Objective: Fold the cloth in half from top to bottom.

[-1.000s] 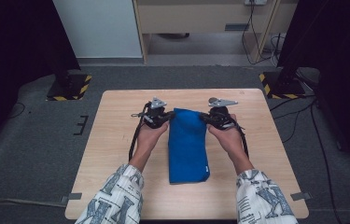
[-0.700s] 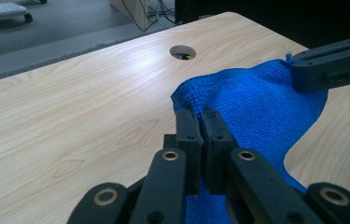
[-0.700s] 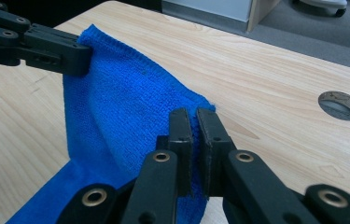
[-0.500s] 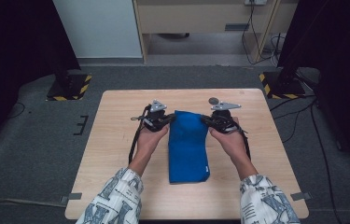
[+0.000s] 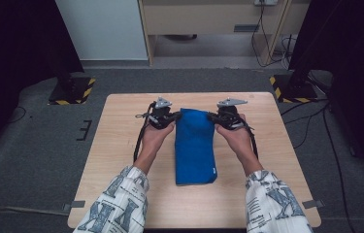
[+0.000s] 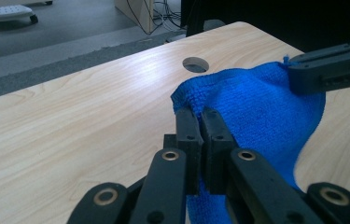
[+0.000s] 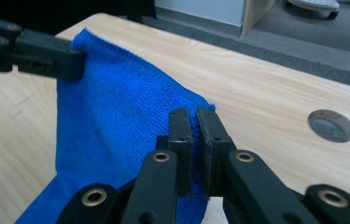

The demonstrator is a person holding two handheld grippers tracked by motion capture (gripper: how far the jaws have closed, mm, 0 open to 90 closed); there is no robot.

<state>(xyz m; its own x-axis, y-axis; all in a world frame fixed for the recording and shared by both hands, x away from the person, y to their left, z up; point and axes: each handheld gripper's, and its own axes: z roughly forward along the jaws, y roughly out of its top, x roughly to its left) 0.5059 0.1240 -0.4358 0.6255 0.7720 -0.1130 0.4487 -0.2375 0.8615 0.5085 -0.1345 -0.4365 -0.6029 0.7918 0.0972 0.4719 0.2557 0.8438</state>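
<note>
A folded blue towel (image 5: 195,145) lies lengthwise in the middle of the wooden table (image 5: 121,145). Its far end is raised off the wood between the two grippers. My left gripper (image 5: 173,116) pinches the far left corner of the towel (image 6: 252,107), jaws shut on the cloth (image 6: 199,114). My right gripper (image 5: 214,117) pinches the far right corner of the towel (image 7: 116,121) the same way (image 7: 194,114). The near end of the towel rests flat on the table. Each gripper view shows the other gripper's jaws clamped on the opposite corner.
A round cable hole (image 6: 195,64) is cut in the tabletop beyond the towel, also seen as the hole (image 7: 330,126). Bare wood lies left and right of the towel. Dark stands with striped bases (image 5: 72,90) stand on the grey floor past the table.
Both hands have drawn slightly toward the person with the towel's far corners; the far end now sits a little higher. The grips are unchanged.
</note>
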